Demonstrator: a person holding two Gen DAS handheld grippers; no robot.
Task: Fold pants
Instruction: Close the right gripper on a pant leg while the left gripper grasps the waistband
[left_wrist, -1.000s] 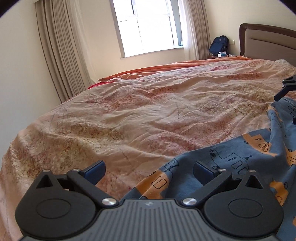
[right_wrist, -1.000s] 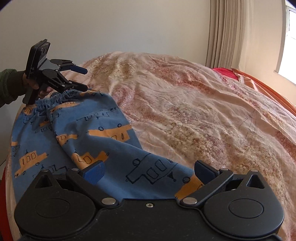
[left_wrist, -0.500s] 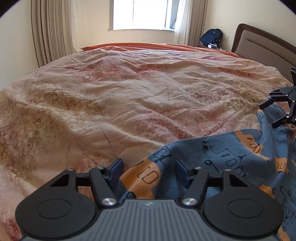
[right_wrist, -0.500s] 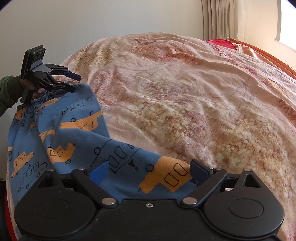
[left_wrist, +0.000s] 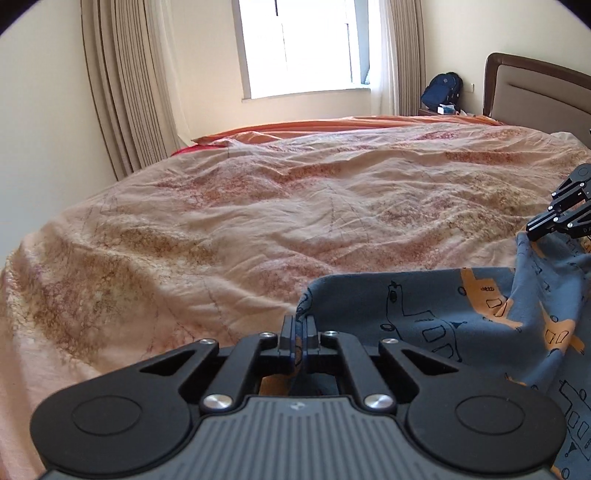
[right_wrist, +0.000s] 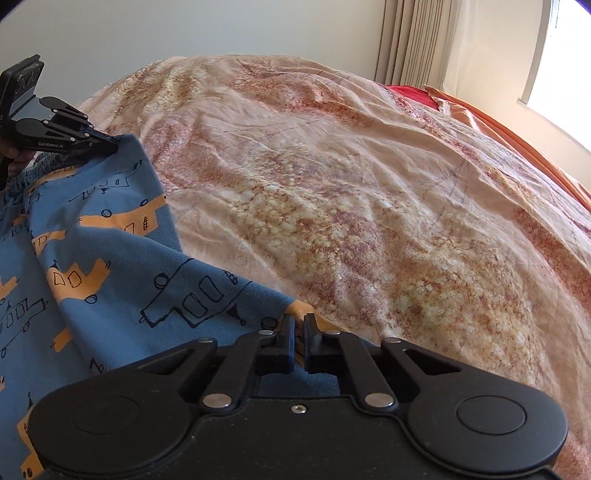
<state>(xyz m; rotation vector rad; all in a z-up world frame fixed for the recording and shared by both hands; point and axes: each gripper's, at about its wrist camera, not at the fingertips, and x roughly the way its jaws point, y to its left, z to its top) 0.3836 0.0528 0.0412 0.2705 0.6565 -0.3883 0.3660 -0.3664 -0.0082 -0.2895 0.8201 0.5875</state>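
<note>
**Both tongs clamped on the pants**

Blue pants (right_wrist: 110, 258) w/ orange print lie at the bed (left_wrist: 258, 221) edge, long axis running btwn the two tongs. Left tongs (left_wrist: 297, 334) just closed, pinching the waistband corner; right tongs (right_wrist: 299, 332) just closed on the leg-end fabric. Both corners lifted a bit.

Bed (left_wrist: 258, 229) is covered w/ a wrinkled peach quilt (right_wrist: 369, 221), mottled in red-brown patches. An orange sheet (left_wrist: 332, 127) is seen along the far edge by the window wall, w/ a red bit at that edge's left corner. A brown headboard (left_wrist: 535, 88) is set at the right end. Blue pants (right_wrist: 92, 258) w/ orange vehicle print are spread at the near edge, partly lifted off the quilt.
</note>
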